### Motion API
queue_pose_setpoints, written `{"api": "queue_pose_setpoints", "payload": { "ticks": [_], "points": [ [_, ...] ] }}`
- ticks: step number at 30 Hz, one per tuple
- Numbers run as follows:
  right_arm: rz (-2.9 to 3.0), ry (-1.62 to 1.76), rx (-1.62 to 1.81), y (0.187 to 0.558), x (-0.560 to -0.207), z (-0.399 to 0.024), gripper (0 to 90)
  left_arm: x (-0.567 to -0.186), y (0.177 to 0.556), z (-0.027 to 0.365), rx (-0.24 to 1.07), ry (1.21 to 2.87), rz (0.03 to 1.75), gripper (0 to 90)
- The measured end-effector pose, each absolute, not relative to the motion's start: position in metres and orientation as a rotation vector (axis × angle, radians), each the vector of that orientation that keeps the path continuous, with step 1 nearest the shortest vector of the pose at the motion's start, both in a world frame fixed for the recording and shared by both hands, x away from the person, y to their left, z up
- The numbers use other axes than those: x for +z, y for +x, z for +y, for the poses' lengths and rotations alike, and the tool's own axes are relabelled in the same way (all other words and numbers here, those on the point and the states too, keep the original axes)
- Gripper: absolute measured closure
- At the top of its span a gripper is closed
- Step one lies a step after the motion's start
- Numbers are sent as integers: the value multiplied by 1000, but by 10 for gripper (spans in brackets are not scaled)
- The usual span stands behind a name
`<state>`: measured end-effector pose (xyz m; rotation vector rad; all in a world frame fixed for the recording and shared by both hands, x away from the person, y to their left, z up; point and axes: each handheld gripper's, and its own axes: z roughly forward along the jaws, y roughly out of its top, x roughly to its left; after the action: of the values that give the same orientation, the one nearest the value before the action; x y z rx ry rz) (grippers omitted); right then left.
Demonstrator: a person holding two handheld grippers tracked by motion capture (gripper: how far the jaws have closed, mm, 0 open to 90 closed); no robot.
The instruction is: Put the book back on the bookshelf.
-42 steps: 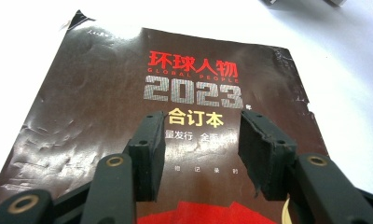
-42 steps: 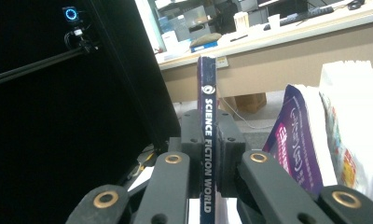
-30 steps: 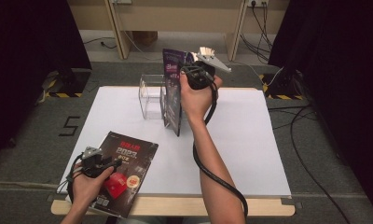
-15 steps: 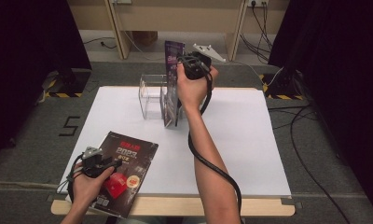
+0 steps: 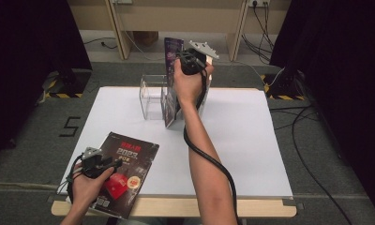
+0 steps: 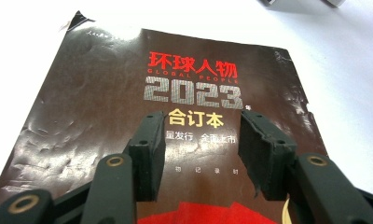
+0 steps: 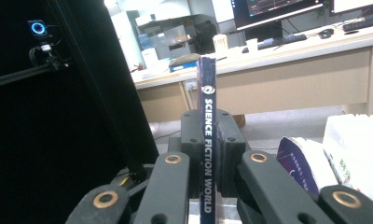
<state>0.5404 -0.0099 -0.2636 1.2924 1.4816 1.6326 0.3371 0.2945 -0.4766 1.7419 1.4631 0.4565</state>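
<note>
The right tongs [image 7: 208, 163] are clamped on the spine of a thin purple magazine [image 7: 207, 140] (its spine reads "SCIENCE FICTION WORLD"), holding it upright on edge. From the high view, the right hand [image 5: 188, 82] holds this magazine [image 5: 172, 51] at the far middle of the white surface [image 5: 251, 136], its lower edge down at a clear acrylic holder [image 5: 151, 96], though whether it sits inside a compartment or just beside the holder I cannot tell. In the right gripper view, other magazines [image 7: 306, 168] lean just to the right of the jaws.

The left tongs [image 6: 201, 154] stand apart, with nothing between the pads, hovering low over a dark magazine [image 6: 128, 116] marked "2023". That magazine [image 5: 129, 164] lies flat at the near left corner of the surface, overhanging its front edge a little, with the left hand [image 5: 89, 180] resting over its near left part.
</note>
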Motion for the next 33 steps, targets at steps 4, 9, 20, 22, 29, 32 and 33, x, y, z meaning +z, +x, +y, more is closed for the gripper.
{"api": "queue_pose_setpoints", "payload": {
  "ticks": [4, 9, 20, 22, 29, 32, 33],
  "points": [
    [1460, 1305, 1632, 546, -274, -7, 847, -477, 337, 295, 461, 1735, 1464, 507],
    [1501, 1301, 1587, 547, -294, 0, 845, -477, 337, 296, 457, 1736, 1466, 507],
    [1591, 1228, 1520, 511, -307, -1, 815, -479, 335, 297, 449, 1738, 1476, 505],
    [1624, 1232, 1527, 503, -307, -3, 811, -480, 335, 296, 448, 1739, 1474, 505],
    [1721, 1300, 1481, 475, -314, -19, 774, -481, 333, 294, 439, 1739, 1476, 503],
    [1738, 1316, 1455, 469, -316, -23, 774, -482, 333, 293, 436, 1750, 1470, 503],
    [1753, 1326, 1455, 467, -317, -26, 774, -481, 333, 292, 435, 1749, 1470, 503]
  ]
}}
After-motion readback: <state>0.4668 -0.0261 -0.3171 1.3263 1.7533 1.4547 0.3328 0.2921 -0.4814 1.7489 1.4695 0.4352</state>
